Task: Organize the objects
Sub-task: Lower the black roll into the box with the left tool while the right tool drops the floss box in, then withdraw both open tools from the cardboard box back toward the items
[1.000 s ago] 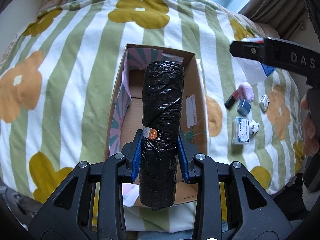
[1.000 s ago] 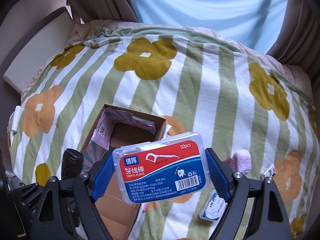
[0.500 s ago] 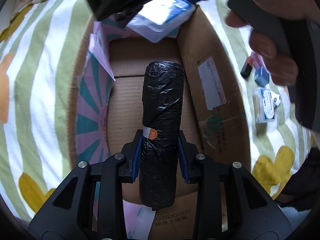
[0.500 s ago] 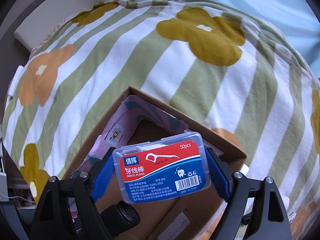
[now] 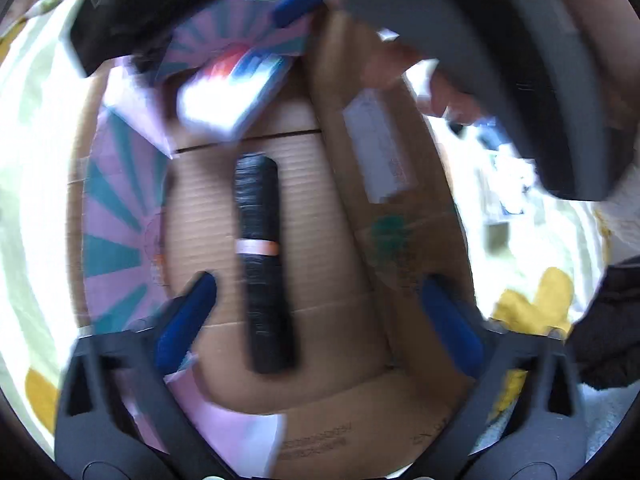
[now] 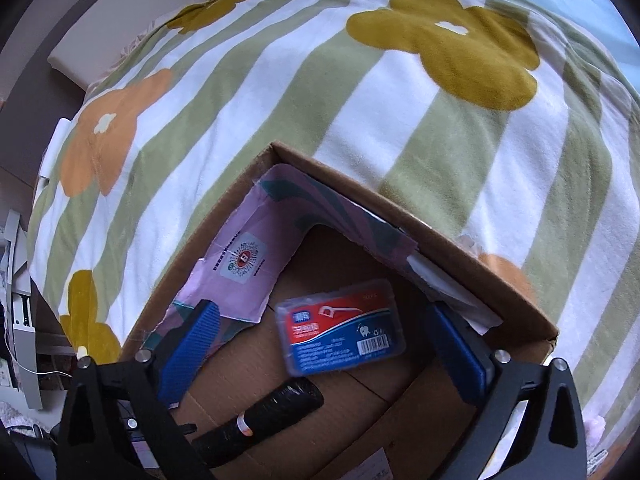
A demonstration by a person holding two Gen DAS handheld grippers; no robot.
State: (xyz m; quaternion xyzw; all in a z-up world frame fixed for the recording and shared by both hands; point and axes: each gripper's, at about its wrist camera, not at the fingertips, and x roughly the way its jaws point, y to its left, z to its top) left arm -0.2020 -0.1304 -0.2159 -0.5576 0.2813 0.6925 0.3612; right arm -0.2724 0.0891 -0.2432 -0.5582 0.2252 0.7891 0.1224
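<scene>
A black roll of bags (image 5: 262, 264) with a pale band lies on the floor of the open cardboard box (image 5: 404, 216). My left gripper (image 5: 316, 300) hangs open above it, blue pads wide apart. The roll (image 6: 264, 416) also shows in the right wrist view, near the box's near side. A red and blue dental floss case (image 6: 340, 330) lies flat on the box floor near the far corner, and my right gripper (image 6: 320, 344) stands open over it. In the blurred left wrist view the floss case (image 5: 232, 92) appears at the far end of the box.
The cardboard box (image 6: 400, 208) sits on a bed cover (image 6: 360, 100) with green stripes and yellow and orange flowers. Pink and teal paper (image 6: 248, 264) lines the box's left wall. A hand (image 5: 420, 64) on the right tool fills the top of the left wrist view. Small items (image 5: 504, 184) lie right of the box.
Both grippers have opened. The black roll has dropped onto the box floor, and the floss case has left the right gripper and now lies in the box's far corner.
</scene>
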